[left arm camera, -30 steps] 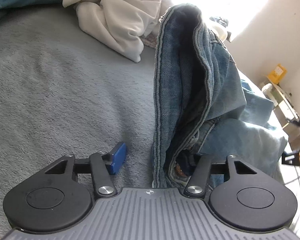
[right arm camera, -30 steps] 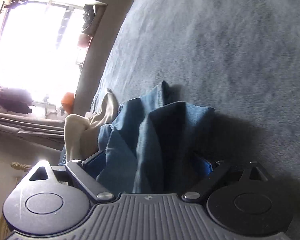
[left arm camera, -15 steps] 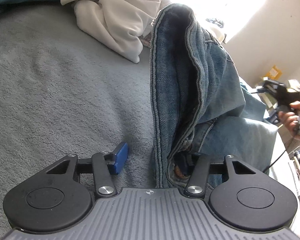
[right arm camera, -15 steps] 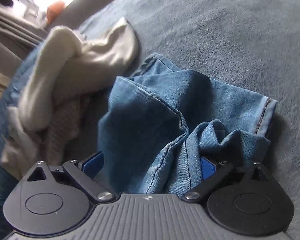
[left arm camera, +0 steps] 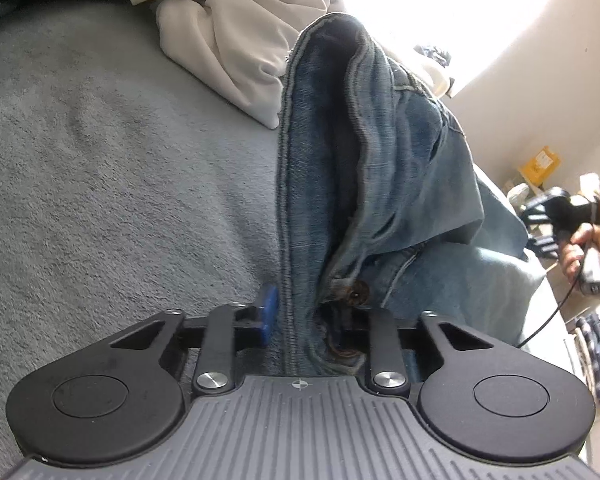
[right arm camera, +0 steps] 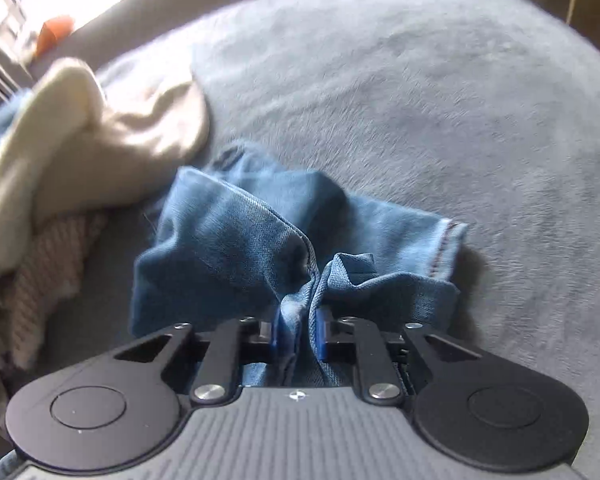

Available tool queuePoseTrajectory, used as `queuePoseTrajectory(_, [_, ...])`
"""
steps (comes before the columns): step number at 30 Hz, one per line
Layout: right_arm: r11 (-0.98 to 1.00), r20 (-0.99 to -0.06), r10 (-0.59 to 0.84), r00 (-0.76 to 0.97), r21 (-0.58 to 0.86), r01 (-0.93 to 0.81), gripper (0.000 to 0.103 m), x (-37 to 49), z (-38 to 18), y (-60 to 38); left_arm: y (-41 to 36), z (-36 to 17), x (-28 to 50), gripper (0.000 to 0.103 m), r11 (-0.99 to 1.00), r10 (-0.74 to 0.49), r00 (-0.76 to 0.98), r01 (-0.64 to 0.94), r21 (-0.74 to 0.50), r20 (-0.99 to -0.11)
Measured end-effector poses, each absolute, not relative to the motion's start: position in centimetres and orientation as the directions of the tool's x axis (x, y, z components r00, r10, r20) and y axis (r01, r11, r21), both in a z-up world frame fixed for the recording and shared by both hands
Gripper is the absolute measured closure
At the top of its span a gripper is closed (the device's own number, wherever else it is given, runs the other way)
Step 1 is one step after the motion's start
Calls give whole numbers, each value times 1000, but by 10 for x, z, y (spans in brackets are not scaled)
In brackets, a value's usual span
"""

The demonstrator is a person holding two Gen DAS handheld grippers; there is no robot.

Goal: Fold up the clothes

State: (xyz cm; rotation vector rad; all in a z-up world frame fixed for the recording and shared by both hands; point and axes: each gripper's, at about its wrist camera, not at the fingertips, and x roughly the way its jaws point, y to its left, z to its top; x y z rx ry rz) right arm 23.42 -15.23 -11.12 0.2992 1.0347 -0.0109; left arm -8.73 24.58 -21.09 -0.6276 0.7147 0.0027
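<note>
I count one pair of blue denim jeans (left arm camera: 380, 168) on one grey fleece blanket (left arm camera: 120, 168). Beside it lies one cream-white crumpled cloth (left arm camera: 236, 40) and one pale pink knitted piece (right arm camera: 48, 256) — so three garments that I can tell apart. Two black grippers are there — the left gripper (left arm camera: 308, 316) and the right gripper (right arm camera: 298, 332) — and one bare hand (left arm camera: 588, 252).

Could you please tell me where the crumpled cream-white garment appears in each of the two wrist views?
Left wrist view: the crumpled cream-white garment lies at top centre, beyond and left of the raised blue denim jeans.
Right wrist view: it fills the left side, upper left of the jeans.
Shared landmark: the jeans on the grey fleece blanket, running into the grippers in both views.
</note>
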Motion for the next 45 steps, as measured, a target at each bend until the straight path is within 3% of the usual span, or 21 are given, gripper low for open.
queuePoseTrajectory(4, [935, -792, 133, 595, 300, 190, 90, 191, -83, -186, 240, -204, -87, 93, 826, -221, 769, -180, -534, -600])
queuePoseTrajectory(13, [915, -707, -9, 707, 279, 290, 95, 63, -29, -302, 206, -173, -79, 95, 825, -353, 777, -3, -564, -521])
queuePoseTrajectory(21, [839, -724, -163, 670, 255, 480, 94, -47, -13, -397, 138, -176, -56, 95, 781, -535, 664, 154, -605, -521])
queuePoseTrajectory(27, [832, -729, -53, 682, 345, 434, 92, -24, -51, -407, 136, -202, -28, 95, 770, -536, 611, 72, -634, -582])
queuePoseTrajectory(29, [869, -724, -61, 687, 300, 393, 87, -5, -56, -399, 142, -210, -21, 95, 749, -546, 591, 26, -661, -595])
queuePoseTrajectory(30, [882, -734, -58, 676, 280, 379, 74, 7, -60, -397, 144, -214, -16, 91, 739, -551, 576, 2, -673, -604])
queuePoseTrajectory(31, [892, -754, -53, 655, 259, 370, 55, 19, -65, -394, 146, -218, -12, 84, 729, -557, 561, -23, -684, -612])
queuePoseTrajectory(33, [908, -805, -48, 592, 212, 362, 30, 39, -73, -388, 153, -226, -9, 71, 704, -566, 544, -71, -706, -619])
queuePoseTrajectory(39, [965, -839, -47, 542, 102, 240, 16, 33, -63, -365, 163, -230, -8, 63, 667, -587, 543, -95, -739, -600])
queuePoseTrajectory(45, [974, -753, -110, 649, 47, 220, 11, -7, -17, -376, 160, -221, -10, 59, 697, -561, 565, -74, -714, -606])
